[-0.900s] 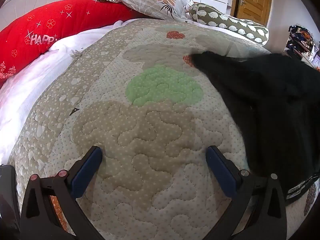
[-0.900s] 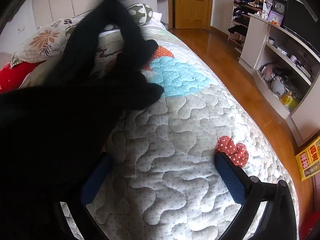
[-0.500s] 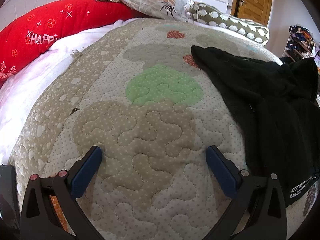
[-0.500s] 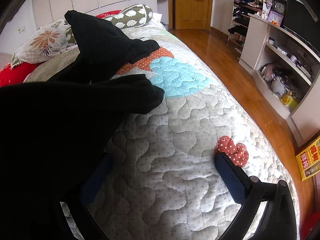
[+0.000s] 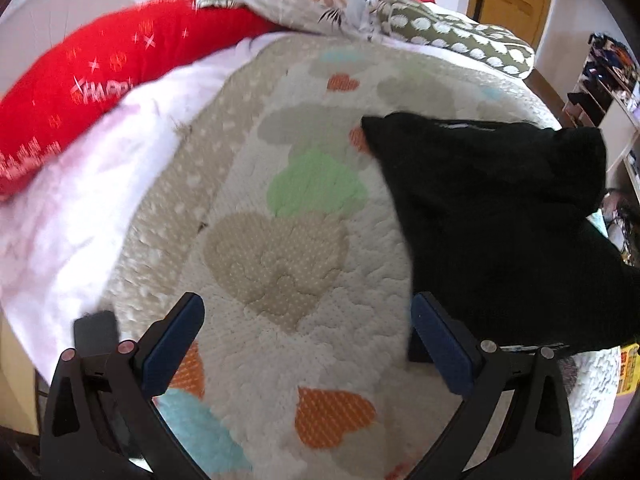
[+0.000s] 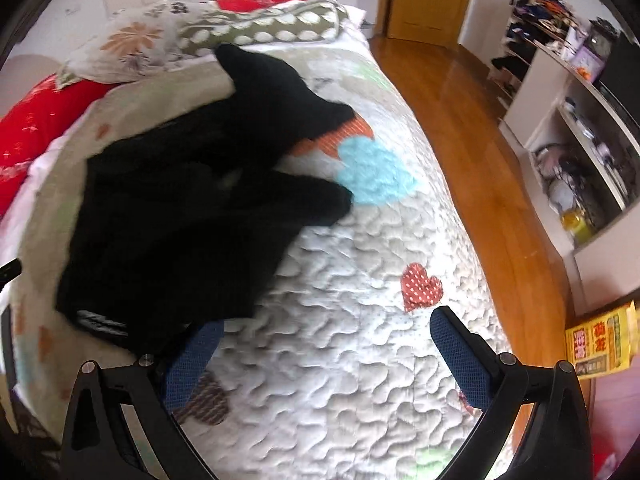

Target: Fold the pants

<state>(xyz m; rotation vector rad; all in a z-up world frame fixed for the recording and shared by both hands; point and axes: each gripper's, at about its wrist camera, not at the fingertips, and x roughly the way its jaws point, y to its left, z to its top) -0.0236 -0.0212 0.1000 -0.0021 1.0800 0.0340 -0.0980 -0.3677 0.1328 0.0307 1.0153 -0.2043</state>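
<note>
Lying rumpled on the quilt point(image 6: 340, 360), black pants point(image 6: 192, 208) (pillows point(image 6: 256, 28) behind), each gripper point(image 5: 308, 344) wide

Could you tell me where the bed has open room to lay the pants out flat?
Open quilt lies between the pants and the white sheet, and right of the pants toward the floor-side edge. The pillows crowd the head.

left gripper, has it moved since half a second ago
Yes: the left gripper has pulled back toward the foot of the quilt; orange and blue hearts now show between its fingers.
</note>
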